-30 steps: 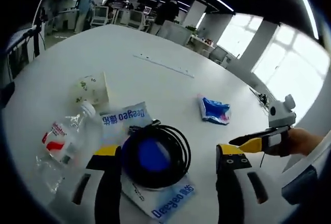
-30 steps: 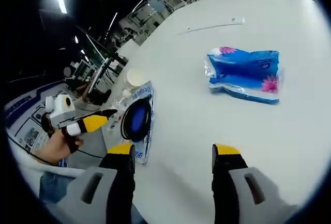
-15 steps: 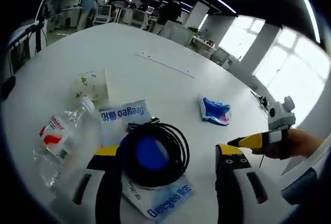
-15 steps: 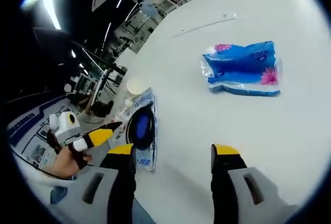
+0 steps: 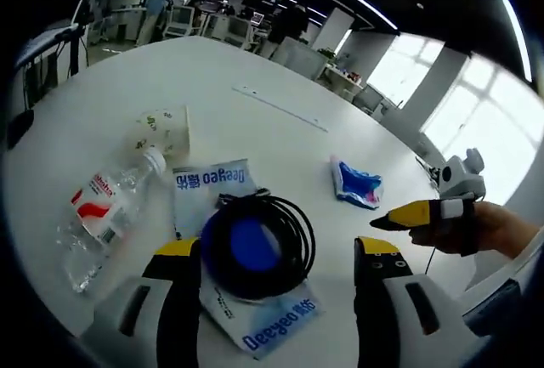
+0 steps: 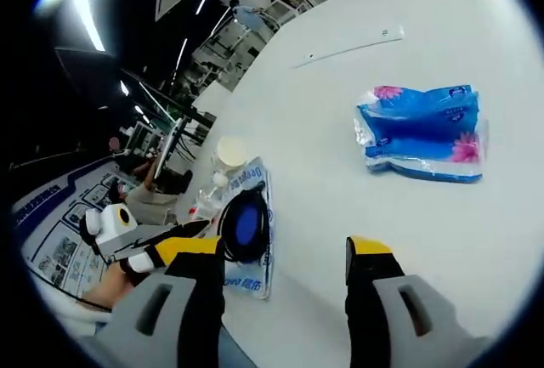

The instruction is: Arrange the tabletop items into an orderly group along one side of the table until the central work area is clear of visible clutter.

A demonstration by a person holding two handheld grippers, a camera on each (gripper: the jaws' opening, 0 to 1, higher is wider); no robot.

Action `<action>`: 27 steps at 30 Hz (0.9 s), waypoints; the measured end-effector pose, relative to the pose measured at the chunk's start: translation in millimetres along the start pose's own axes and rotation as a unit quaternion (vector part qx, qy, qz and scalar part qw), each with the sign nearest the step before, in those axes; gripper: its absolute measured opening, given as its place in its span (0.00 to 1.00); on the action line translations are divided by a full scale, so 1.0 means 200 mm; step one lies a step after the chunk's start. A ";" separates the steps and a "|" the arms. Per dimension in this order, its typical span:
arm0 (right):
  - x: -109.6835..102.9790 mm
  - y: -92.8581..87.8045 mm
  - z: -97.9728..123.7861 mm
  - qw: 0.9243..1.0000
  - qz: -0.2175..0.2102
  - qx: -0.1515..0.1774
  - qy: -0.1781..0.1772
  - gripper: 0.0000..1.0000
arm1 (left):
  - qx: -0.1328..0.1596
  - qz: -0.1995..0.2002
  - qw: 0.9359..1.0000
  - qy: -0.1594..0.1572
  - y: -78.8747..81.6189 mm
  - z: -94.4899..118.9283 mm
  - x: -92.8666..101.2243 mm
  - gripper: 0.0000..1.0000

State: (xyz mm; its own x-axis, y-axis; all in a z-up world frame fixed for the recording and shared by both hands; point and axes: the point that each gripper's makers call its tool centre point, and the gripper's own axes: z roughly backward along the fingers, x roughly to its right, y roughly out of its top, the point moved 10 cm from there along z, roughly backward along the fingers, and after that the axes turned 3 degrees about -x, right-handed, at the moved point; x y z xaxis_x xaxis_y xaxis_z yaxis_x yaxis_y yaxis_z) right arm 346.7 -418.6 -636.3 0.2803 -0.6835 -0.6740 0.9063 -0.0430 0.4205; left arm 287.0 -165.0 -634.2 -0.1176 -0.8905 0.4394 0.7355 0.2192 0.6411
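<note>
Both my grippers hang with fingers spread and nothing between them. My left gripper (image 5: 280, 257) hovers low over the white table (image 5: 246, 70), its yellow-tipped fingers (image 5: 177, 249) framing a black cable coil (image 5: 259, 245) that lies on a white and blue packet (image 5: 255, 321) printed "Deegeo". A second packet (image 5: 208, 194) of the same kind lies just beyond, partly under the coil. To the left of these, a clear bottle (image 5: 102, 219) with a red label lies on its side, and near its cap sits a paper cup (image 5: 161, 130), also tipped over, I think, though the view is too warped to be sure. Farther right, well apart from that cluster, lies a blue tissue pack (image 5: 357, 185). A thin pale strip (image 5: 280, 107) lies farther out on the table.

My right gripper (image 6: 285, 253) faces the tissue pack (image 6: 422, 133), which lies ahead and to its right. Off to its left I see the coil (image 6: 245, 225), the cup (image 6: 231, 150), and my left hand's gripper low beside them.
</note>
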 end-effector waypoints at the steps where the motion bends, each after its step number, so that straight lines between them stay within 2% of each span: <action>1: -0.01 0.01 -0.01 1.000 0.002 -0.001 0.000 0.56 | 0.000 0.001 1.000 0.000 0.00 0.00 0.00 0.75; 11: -0.08 0.06 -0.11 0.999 0.042 -0.016 -0.003 0.50 | 0.007 0.019 1.000 0.011 -0.04 0.01 -0.03 0.75; 17: -0.13 0.03 -0.22 0.995 0.079 -0.056 -0.007 0.46 | -0.006 0.021 1.000 0.015 -0.07 -0.01 -0.04 0.72; 27: -0.15 0.01 -0.35 0.991 0.103 -0.083 -0.022 0.39 | -0.024 0.021 0.999 0.021 -0.08 -0.06 -0.08 0.67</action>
State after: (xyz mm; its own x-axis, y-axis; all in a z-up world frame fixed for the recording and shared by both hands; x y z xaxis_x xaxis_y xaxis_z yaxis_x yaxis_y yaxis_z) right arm 362.5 -346.4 -657.6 0.4537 -0.6969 -0.5554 0.8720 0.2188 0.4378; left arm 284.7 -158.4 -660.0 -0.0588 -0.8974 0.4372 0.7709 0.2374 0.5910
